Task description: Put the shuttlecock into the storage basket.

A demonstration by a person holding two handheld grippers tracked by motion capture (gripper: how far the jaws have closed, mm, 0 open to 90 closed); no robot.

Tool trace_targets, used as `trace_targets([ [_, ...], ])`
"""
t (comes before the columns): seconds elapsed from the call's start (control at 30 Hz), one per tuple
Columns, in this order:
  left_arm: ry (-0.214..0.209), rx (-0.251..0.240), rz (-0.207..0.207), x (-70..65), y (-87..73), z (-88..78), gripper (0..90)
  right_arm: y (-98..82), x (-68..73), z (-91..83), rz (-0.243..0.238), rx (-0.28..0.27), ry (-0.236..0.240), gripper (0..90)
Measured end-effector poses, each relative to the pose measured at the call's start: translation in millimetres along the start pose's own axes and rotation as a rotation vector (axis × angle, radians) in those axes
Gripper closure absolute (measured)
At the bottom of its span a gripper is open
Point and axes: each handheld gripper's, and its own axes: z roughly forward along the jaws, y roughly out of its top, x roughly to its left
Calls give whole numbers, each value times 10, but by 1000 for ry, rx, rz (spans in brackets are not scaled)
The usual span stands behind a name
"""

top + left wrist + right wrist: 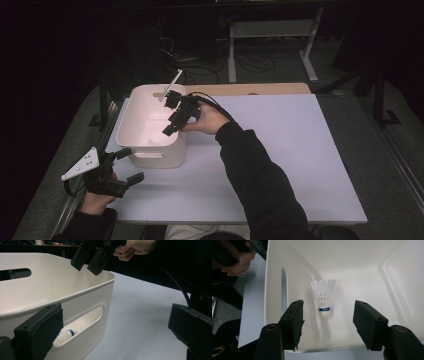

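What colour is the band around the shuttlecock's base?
Blue, on the white shuttlecock; the right gripper view shows it best.

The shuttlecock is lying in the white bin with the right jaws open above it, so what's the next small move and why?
Probably lift the right gripper straight up and out of the white bin. The shuttlecock lies on the bin's floor, apart from the open jaws, so it looks released and nothing is left to hold there.

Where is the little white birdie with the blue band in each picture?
High view: I cannot make it out; it would be inside the white bin.
Left gripper view: the shuttlecock peeks through the bin's handle slot, lower left.
Right gripper view: it lies on the bin's floor, centre, between the right gripper fingers, untouched.
Shared landmark: the white bin.
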Motion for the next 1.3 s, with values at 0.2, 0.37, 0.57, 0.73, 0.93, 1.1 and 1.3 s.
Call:
trace_targets([
  [0.2,1,1,1,0,-1,-4,0,-30,-29,-84,35,-10,-30,256],
  [0.37,2,-1,-2,-1,-2,-4,0,-45,-33,-173,41,-34,-36,182],
  [0.57,1,1,-2,1,-2,-3,0,-64,-27,-265,56,-55,-50,131],
  [0.73,3,2,-2,1,-2,-3,0,-104,-20,-336,65,-68,-68,54],
  [0.93,4,1,-3,2,-3,-2,0,-188,-27,-412,70,-98,-91,0],
  [1.1,2,1,-4,2,-2,-3,0,-269,-32,-464,74,-113,-104,0],
  [1.3,4,2,-3,4,-2,0,0,-350,-44,-519,88,-126,-109,0],
])
